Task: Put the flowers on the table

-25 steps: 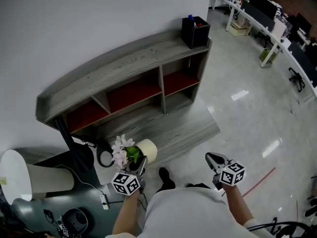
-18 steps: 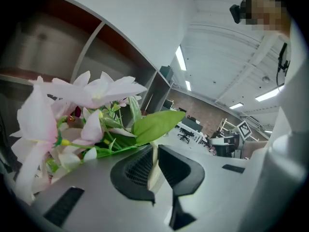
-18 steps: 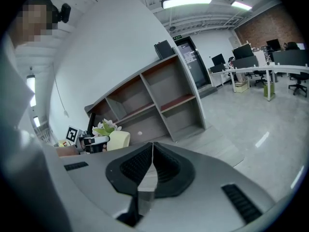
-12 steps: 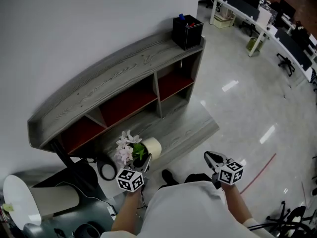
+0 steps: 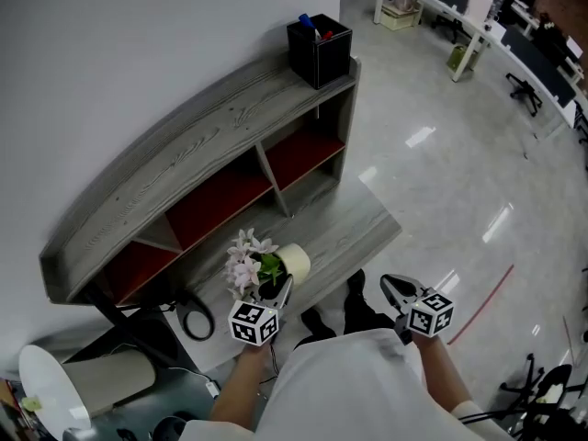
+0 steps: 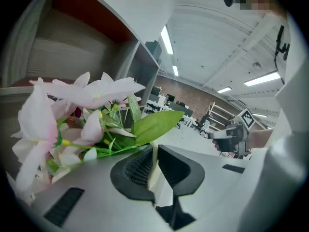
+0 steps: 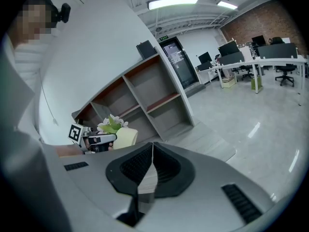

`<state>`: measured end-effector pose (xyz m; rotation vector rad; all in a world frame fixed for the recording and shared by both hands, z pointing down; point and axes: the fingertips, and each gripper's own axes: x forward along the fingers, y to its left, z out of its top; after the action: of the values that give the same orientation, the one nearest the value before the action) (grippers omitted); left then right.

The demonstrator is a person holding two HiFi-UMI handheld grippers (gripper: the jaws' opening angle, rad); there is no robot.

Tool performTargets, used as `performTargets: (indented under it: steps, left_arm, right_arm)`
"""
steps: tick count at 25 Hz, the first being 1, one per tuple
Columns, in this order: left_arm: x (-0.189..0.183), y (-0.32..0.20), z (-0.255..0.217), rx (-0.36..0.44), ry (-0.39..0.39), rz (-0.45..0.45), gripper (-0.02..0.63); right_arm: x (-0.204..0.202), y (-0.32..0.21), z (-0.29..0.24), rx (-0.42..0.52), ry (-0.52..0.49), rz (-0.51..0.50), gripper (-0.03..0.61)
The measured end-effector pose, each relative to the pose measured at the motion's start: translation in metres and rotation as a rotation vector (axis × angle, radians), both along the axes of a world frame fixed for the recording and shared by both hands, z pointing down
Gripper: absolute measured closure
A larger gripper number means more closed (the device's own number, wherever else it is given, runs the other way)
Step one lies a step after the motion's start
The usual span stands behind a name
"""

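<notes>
A cream pot (image 5: 294,262) with pink-white flowers (image 5: 246,260) and green leaves hangs in the air in front of the long grey table-topped shelf unit (image 5: 202,145). My left gripper (image 5: 283,288) is shut on the pot's rim (image 6: 153,170), a thin cream edge pinched between the jaws, with the flowers (image 6: 82,115) spreading to the left. My right gripper (image 5: 388,286) hovers to the right above the floor, shut with nothing in it (image 7: 152,149). From the right gripper view the pot (image 7: 124,137) shows beside the shelf unit (image 7: 145,91).
A black pen holder (image 5: 319,49) stands on the right end of the grey top. A low grey plinth (image 5: 340,237) lies below the shelves. A black ring (image 5: 195,320) and a white round-topped stand (image 5: 46,384) are at lower left. Office desks (image 5: 478,16) are far right.
The view has swung so the shelf unit sits further left and lower. My left gripper has drifted right with the pot still in it. The right gripper has hardly moved.
</notes>
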<state>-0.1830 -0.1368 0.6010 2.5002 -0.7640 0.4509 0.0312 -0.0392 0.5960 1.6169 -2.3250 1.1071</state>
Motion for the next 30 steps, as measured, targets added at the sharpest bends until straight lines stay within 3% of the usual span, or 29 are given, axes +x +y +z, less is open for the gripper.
performTargets:
  steps: [17,24,30]
  left_arm:
    - [0.126,-0.057,0.05,0.056,-0.253,0.067,0.567]
    - [0.169,-0.083,0.089,0.101,-0.426,0.119,0.566]
    - [0.197,-0.106,0.131,0.078,-0.555,0.152,0.566]
  right_arm:
    - [0.094,-0.083,0.008,-0.008,-0.058,-0.079,0.558]
    - [0.125,-0.103,0.02,-0.028,-0.08,-0.108,0.558]
    - [0.148,-0.117,0.028,-0.052,-0.087,-0.143,0.558]
